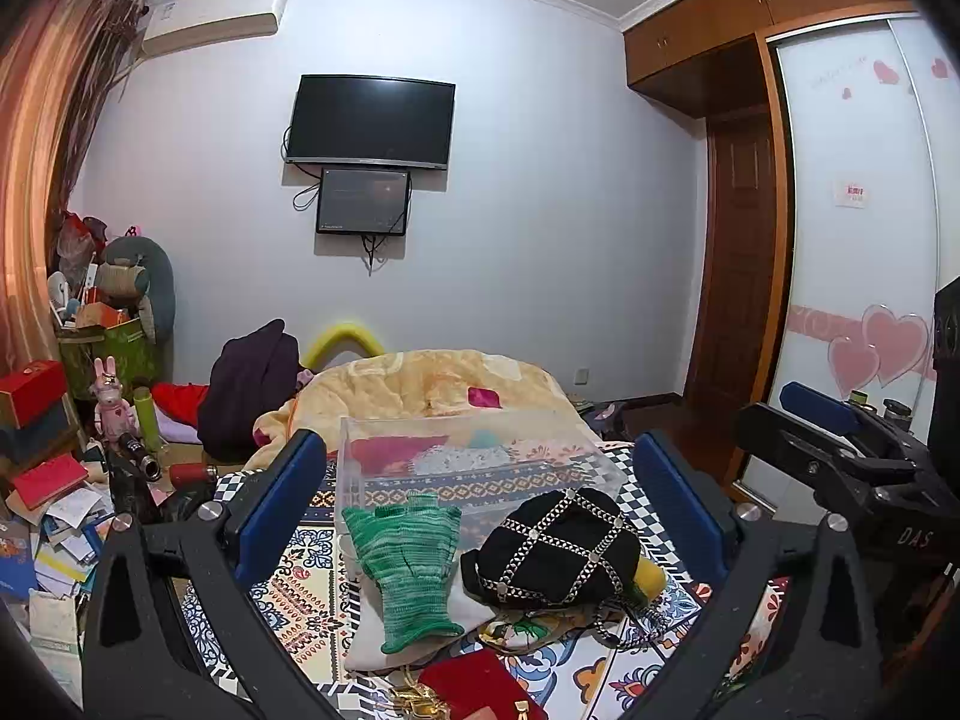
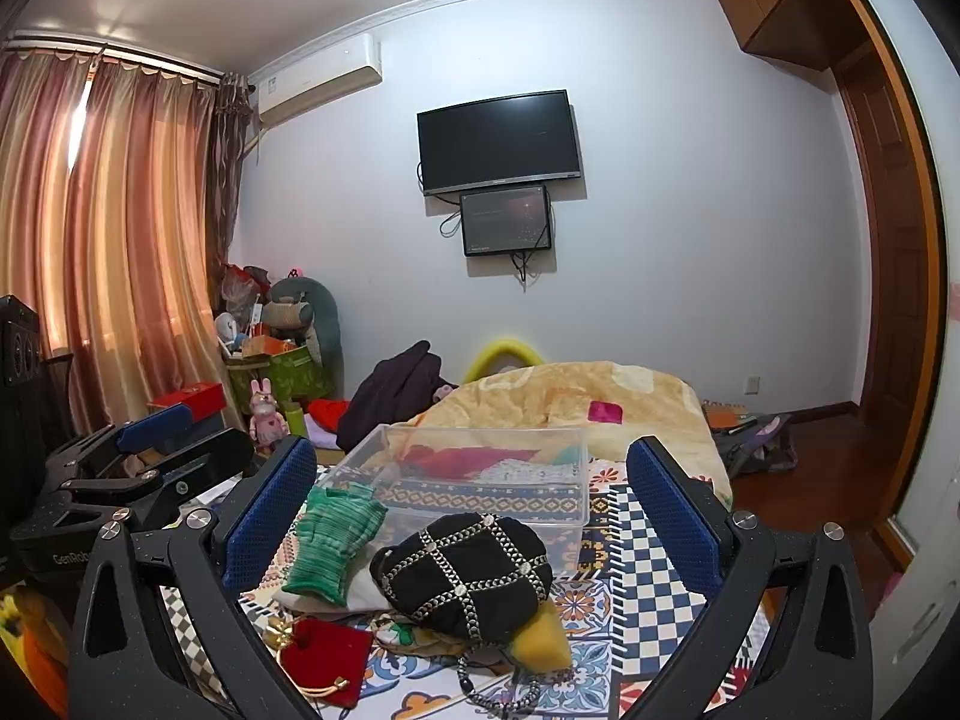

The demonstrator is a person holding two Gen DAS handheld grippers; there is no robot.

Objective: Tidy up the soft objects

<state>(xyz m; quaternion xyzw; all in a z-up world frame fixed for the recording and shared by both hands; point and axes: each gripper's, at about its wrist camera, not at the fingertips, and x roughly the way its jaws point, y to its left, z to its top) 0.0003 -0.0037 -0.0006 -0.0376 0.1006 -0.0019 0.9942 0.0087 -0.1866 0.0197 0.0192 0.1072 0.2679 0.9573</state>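
A green knit glove (image 1: 407, 564) (image 2: 331, 543) lies on a white cloth on the patterned bed cover. Beside it lies a black pouch with a silver chain grid (image 1: 555, 546) (image 2: 465, 576), over a yellow soft item (image 2: 543, 639). A red velvet pouch (image 2: 327, 660) (image 1: 480, 690) lies nearest me. A clear plastic box (image 1: 474, 468) (image 2: 480, 480) behind them holds red and pale fabrics. My left gripper (image 1: 480, 498) is open and empty above the pile. My right gripper (image 2: 474, 498) is open and empty too, and its side shows in the left wrist view (image 1: 840, 438).
A yellow blanket (image 2: 570, 402) is heaped at the bed's far end. Dark clothes (image 1: 252, 390) lie behind it. Boxes, books and a pink rabbit figure (image 1: 111, 402) clutter the left floor. A wardrobe and door (image 1: 744, 270) stand on the right.
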